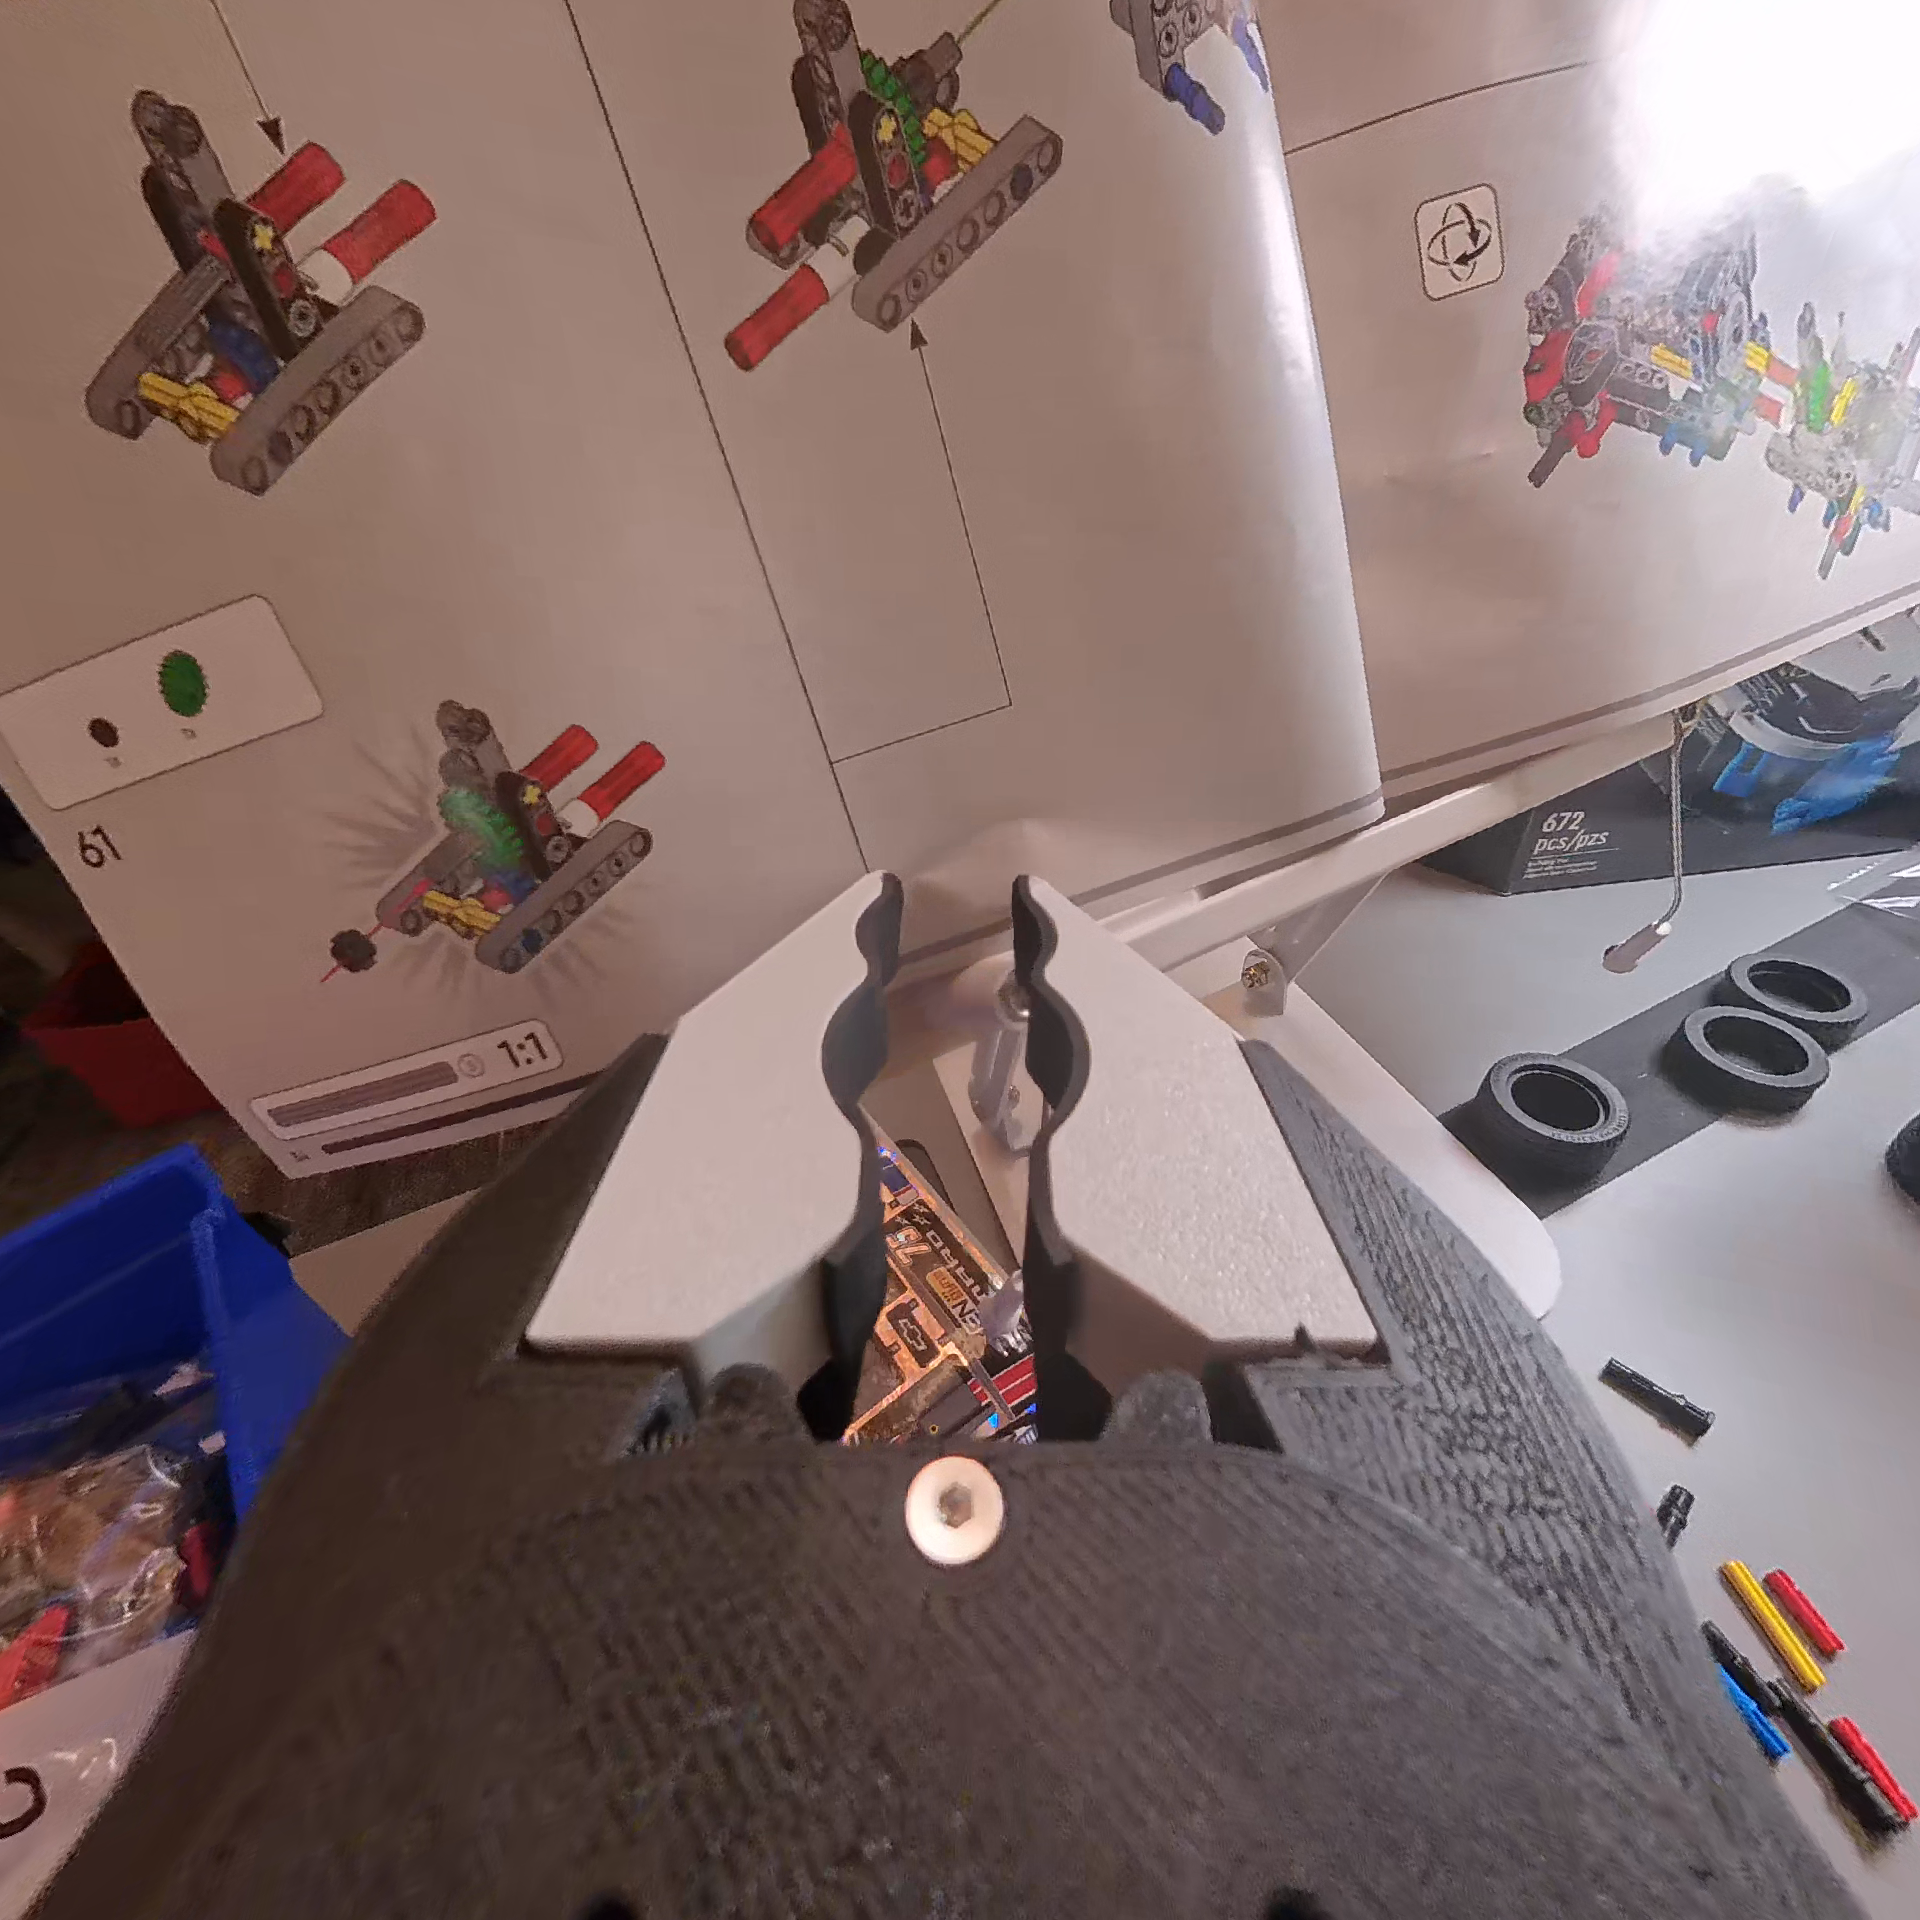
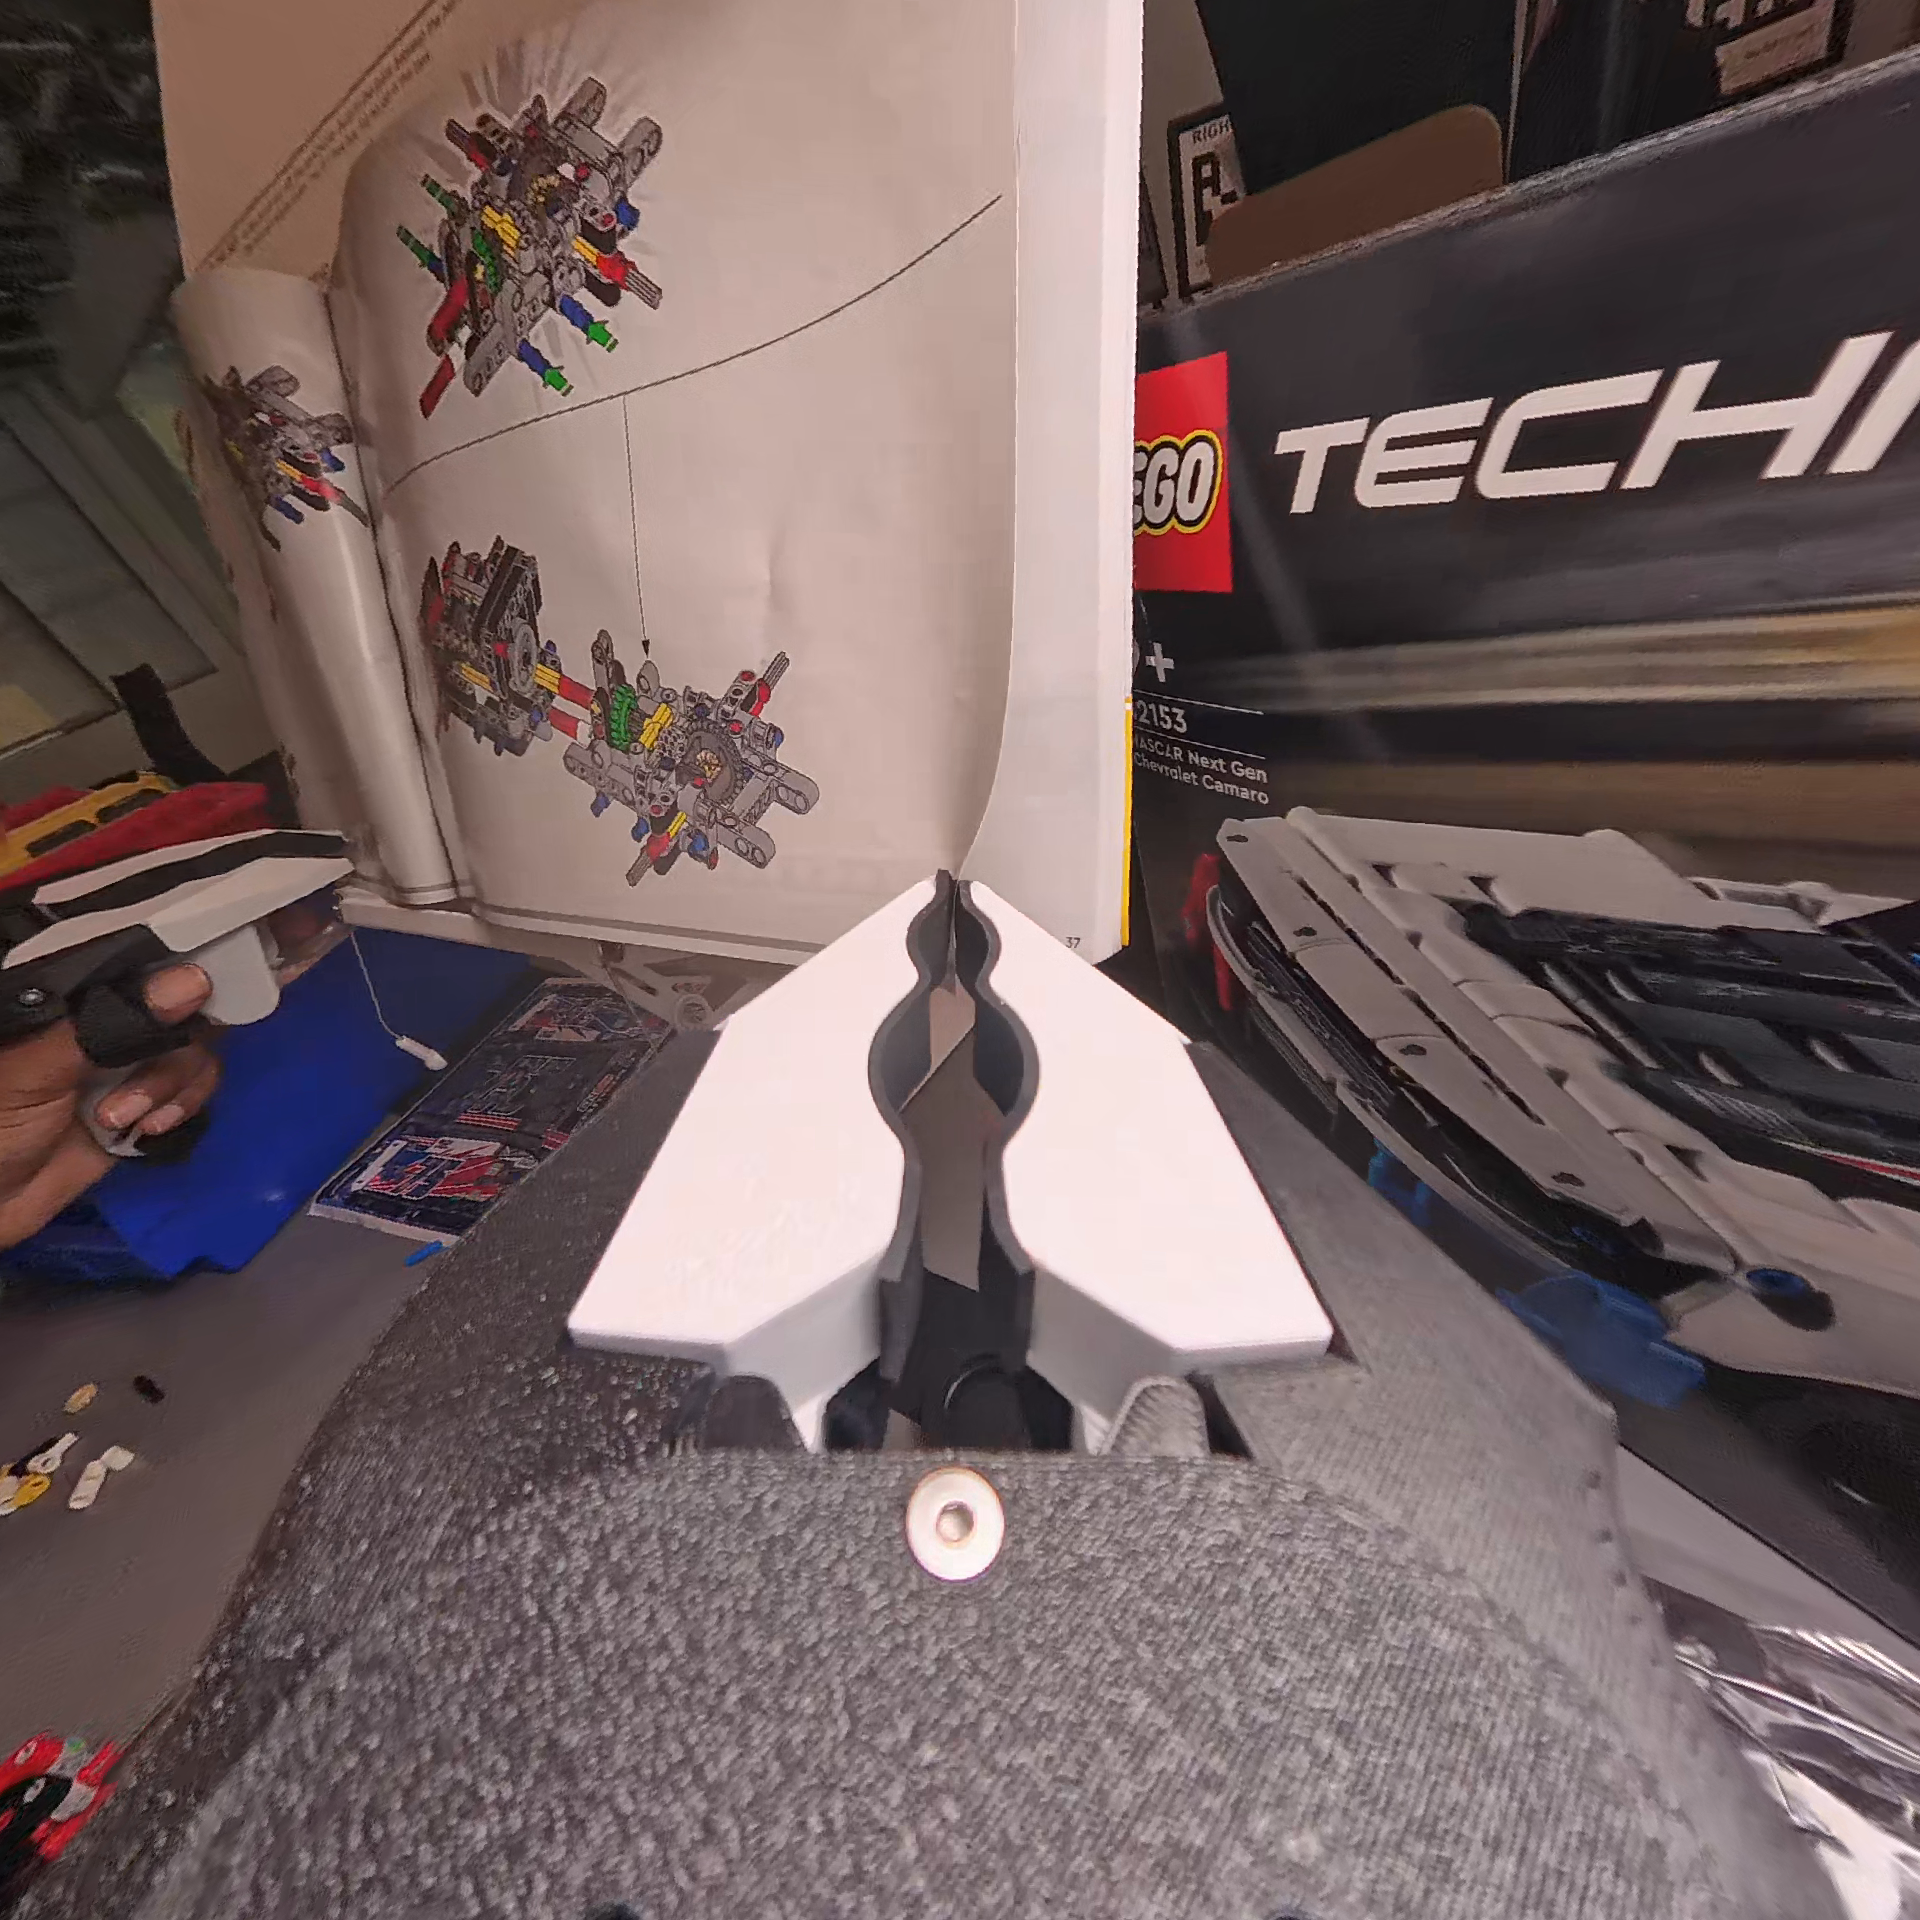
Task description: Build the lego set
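Observation:
The open instruction booklet stands upright on a white stand, showing build steps. My left gripper is open and empty, its tips just in front of the booklet's bottom edge. In the right wrist view my right gripper is shut on the lower corner of the booklet's right-hand page, which curls away from the booklet. A sliver of the paper shows between the fingers. The left gripper, held by a hand, shows at the left of that view.
Three black tyres and several small pins and axles lie right of the stand. A blue bin with bagged parts is at the left. The set's box stands behind at the right. A sticker sheet lies under the stand; small pale pieces lie left.

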The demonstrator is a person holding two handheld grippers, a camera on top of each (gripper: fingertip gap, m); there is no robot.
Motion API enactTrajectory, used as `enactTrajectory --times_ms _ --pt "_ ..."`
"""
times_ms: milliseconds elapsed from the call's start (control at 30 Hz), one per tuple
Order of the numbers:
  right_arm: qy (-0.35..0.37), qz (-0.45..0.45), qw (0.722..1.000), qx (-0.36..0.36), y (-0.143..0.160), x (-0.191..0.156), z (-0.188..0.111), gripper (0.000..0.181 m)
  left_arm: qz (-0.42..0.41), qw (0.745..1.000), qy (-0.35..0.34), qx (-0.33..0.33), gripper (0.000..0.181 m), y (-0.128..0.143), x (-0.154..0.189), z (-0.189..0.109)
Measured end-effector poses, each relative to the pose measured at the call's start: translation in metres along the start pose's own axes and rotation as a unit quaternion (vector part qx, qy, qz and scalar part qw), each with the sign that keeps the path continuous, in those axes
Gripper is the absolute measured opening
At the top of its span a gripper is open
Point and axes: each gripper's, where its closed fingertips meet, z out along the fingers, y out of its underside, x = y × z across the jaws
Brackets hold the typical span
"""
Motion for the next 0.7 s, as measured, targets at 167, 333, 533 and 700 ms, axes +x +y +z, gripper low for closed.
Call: enactTrajectory --times_ms 167,333,533,700 --pt "0.012 -0.003 1.000 0.000 0.001 0.002 0.002 0.000 0.004 1.000 -0.008 0.005 0.025 0.002 0.001 -0.001" --pt "0.010 -0.022 1.000 0.008 -0.001 -0.002 -0.005 0.000 0.009 1.000 -0.009 0.002 0.026 0.002 0.001 -0.001" --pt "0.009 -0.022 1.000 0.010 -0.001 -0.001 -0.008 0.000 0.013 1.000 -0.014 0.000 0.028 0.002 0.002 -0.001" --pt "0.004 -0.023 1.000 0.016 -0.001 -0.003 -0.010 0.000 0.018 1.000 -0.016 -0.003 0.029 0.002 0.002 -0.001"
